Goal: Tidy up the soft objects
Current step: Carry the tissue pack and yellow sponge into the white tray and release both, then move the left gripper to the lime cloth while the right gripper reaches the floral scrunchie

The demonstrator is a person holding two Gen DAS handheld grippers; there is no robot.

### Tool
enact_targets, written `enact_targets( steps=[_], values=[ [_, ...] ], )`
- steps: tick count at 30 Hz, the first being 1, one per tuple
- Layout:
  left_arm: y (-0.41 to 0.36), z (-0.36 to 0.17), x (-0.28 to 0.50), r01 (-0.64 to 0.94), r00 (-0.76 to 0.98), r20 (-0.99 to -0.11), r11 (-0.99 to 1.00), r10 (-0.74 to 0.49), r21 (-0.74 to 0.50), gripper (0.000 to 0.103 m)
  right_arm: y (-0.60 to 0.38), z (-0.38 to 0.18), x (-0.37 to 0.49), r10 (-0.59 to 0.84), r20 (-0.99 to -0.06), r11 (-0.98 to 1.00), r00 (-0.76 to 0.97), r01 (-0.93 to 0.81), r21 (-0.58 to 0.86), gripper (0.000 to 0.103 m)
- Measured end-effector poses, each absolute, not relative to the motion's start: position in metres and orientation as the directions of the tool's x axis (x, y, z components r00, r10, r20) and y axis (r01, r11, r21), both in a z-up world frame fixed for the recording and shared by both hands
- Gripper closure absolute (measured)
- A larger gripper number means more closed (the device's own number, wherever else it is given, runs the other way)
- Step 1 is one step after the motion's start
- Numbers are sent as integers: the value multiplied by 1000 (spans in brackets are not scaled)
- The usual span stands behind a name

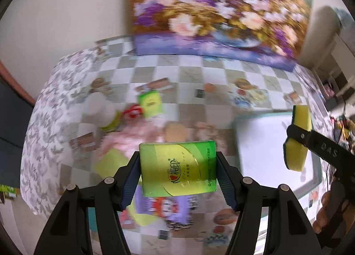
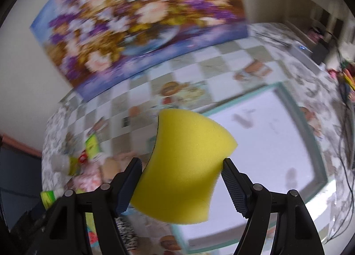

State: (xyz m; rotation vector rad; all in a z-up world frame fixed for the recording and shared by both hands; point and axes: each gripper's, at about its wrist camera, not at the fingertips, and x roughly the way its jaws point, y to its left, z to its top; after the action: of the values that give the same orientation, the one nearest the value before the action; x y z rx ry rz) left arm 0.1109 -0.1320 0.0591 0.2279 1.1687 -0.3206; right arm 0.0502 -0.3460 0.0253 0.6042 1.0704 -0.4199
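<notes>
My left gripper is shut on a green tissue pack and holds it above the checkered table. My right gripper is shut on a yellow sponge with a dark scouring side, squeezed in at the waist, above a white tray. The right gripper and its sponge also show at the right of the left wrist view, over the tray. A pile of soft things lies at the table's left: a second green pack, pink cloth, a white and yellow item.
A large flower painting leans on the wall behind the table. A purple patterned cloth lies under my left gripper. Cables and clutter sit off the table's right edge. Both views are blurred by motion.
</notes>
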Motion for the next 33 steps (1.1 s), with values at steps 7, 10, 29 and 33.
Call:
enact_targets(
  steps=[7, 10, 29, 33],
  values=[
    [-199, 39, 98, 428, 308, -938, 904, -159, -13, 37, -401, 6, 23, -100, -932, 687, 349, 701, 189, 27],
    [-224, 20, 92, 445, 281, -945, 895, -166, -25, 37, -419, -7, 14, -107, -945, 657, 308, 736, 165, 27],
    [-276, -54, 102, 424, 176, -964, 899, -200, -109, 27, -450, -33, 20, -113, -970, 651, 213, 754, 90, 26],
    [-266, -48, 105, 399, 171, -961, 907, -216, -132, 27, -446, -35, 24, -122, -974, 662, 190, 747, 63, 25]
  ],
)
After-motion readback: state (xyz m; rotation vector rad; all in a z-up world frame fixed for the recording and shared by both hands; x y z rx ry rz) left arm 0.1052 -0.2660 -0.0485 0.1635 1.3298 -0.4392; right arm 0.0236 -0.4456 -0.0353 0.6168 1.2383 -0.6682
